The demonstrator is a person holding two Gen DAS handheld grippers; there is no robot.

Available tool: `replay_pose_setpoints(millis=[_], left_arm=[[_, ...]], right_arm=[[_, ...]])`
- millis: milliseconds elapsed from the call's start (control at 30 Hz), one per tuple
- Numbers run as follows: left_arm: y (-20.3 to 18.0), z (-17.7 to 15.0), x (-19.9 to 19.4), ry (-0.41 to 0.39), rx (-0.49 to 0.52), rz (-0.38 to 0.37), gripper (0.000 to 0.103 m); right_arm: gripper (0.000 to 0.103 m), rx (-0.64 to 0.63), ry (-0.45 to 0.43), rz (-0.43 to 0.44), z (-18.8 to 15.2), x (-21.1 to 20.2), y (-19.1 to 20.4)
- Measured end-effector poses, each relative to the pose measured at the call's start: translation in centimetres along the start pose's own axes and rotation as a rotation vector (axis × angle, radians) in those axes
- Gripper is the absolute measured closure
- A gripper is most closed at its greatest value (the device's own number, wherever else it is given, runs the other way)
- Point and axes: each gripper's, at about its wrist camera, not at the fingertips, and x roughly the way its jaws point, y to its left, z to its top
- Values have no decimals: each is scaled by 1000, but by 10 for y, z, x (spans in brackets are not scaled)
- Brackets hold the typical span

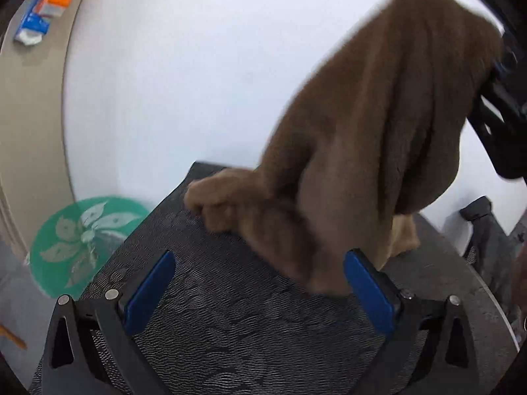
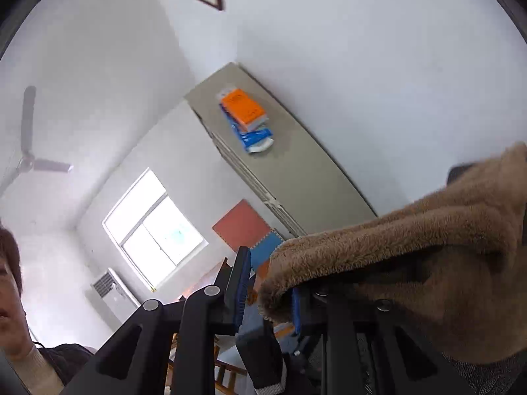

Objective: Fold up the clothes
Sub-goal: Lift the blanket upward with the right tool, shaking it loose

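left gripper (image 1: 258,288) tilted down over dark mat (image 1: 230,329), jaws wide, empty. right gripper (image 2: 268,283) level, jaws narrow; brown fleece (image 1: 378,125) draped over one finger, hanging above mat.

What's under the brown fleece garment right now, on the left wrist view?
Under the lifted brown fleece garment lies a dark patterned surface, which its lower folds touch. A tan patch shows beneath it. Whatever lies behind the hanging folds is covered.

Brown fleece garment (image 1: 372,138); blue claw pads (image 1: 150,291); green floral-print disc (image 1: 82,240).
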Motion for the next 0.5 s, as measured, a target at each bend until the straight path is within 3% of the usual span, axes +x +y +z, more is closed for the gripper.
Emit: replay_pose_setpoints(millis=[133, 267, 500], left_arm=[[-21, 11, -26, -40, -1, -63, 0], [-33, 15, -57, -98, 32, -80, 0], [-30, 12, -122, -184, 49, -123, 0]], right_arm=[[80, -89, 8, 1, 5, -1, 46], [80, -201, 7, -3, 7, 16, 95], [80, -367, 33, -52, 10, 45, 152]])
